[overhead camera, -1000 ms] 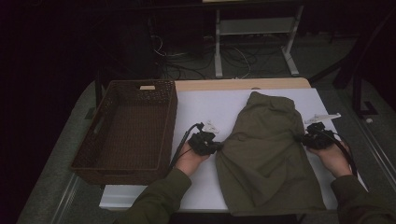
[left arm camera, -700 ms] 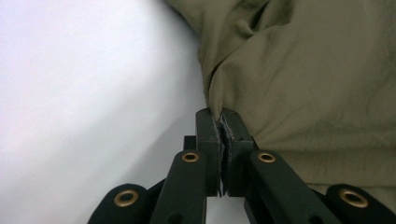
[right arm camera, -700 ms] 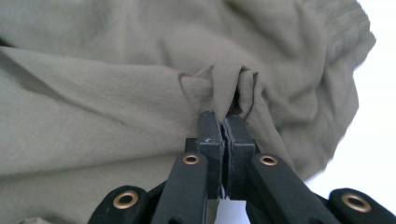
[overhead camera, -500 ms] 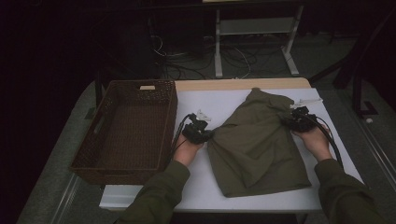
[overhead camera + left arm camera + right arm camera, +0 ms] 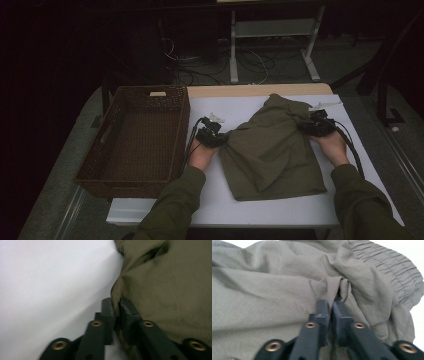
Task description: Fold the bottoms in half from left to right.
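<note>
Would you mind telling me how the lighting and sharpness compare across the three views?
High view: dim, the room behind nearly black, only the white table and olive garment lit. Left gripper view: bright, the tabletop washed out, cloth and jaw bases soft with blur. Right gripper view: evenly lit, the garment's gathered waistband fairly crisp, the near jaw bases out of focus.

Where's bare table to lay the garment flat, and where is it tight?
Free: the white tabletop strip in front of the olive garment, and the patch beyond the left tongs up to the wooden far edge. Tight: the gap between wicker basket and garment, and around the right tongs.
</note>
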### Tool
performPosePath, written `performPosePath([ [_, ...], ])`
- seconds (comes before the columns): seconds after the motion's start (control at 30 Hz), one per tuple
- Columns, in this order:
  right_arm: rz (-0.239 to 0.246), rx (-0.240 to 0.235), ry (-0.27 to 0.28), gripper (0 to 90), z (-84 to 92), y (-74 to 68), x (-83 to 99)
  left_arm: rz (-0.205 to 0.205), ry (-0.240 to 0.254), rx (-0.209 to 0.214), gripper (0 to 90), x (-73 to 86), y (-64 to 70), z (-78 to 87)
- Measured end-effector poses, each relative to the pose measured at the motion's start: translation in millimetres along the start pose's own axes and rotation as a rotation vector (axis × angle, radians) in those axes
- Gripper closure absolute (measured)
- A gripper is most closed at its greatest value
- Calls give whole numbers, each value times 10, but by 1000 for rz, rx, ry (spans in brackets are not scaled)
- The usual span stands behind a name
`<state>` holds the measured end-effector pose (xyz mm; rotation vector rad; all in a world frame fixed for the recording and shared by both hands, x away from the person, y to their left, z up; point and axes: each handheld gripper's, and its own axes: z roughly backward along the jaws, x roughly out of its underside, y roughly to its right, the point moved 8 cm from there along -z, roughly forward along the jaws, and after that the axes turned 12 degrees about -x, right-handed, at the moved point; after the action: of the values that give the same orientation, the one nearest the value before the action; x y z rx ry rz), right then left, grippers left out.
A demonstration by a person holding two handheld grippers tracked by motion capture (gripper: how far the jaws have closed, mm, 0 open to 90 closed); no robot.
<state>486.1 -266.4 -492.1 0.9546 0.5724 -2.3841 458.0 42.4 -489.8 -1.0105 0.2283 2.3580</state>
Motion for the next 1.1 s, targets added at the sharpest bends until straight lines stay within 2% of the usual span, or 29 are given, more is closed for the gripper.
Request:
performPosePath([
  [0.03, -1, -2, 2, 769, 12, -2, -2, 4, 5, -1, 741, -2, 0, 18],
  [0.07, -10, -19, 3, 703, 39, -20, -3, 8, 12, 0, 685, -4, 7, 36],
  [0.13, -14, -28, 5, 675, 52, -33, -6, 17, 20, 2, 668, 0, 23, 72],
  [0.23, -10, -34, 7, 570, 109, -69, -26, 26, 30, 1, 589, 0, 32, 144],
  [0.3, -2, -22, 11, 524, 156, -87, -45, 33, 43, 1, 551, -12, 39, 208],
  [0.33, 1, -12, 20, 475, 203, -101, -64, 35, 48, 1, 503, -17, 44, 241],
  [0.47, 9, -18, 22, 437, 256, -129, -76, 44, 76, 27, 467, -25, 101, 387],
  [0.67, 23, -10, 24, 357, 370, -215, -100, 20, 111, 87, 388, 24, 256, 571],
  [0.87, 12, -26, 32, 343, 489, -290, -25, -1, 127, 147, 321, 183, 379, 735],
  [1.0, 21, -48, 24, 343, 553, -376, 69, -20, 129, 167, 271, 288, 424, 809],
  [1.1, 19, -77, 16, 378, 594, -464, 130, -39, 127, 183, 236, 360, 472, 851],
])
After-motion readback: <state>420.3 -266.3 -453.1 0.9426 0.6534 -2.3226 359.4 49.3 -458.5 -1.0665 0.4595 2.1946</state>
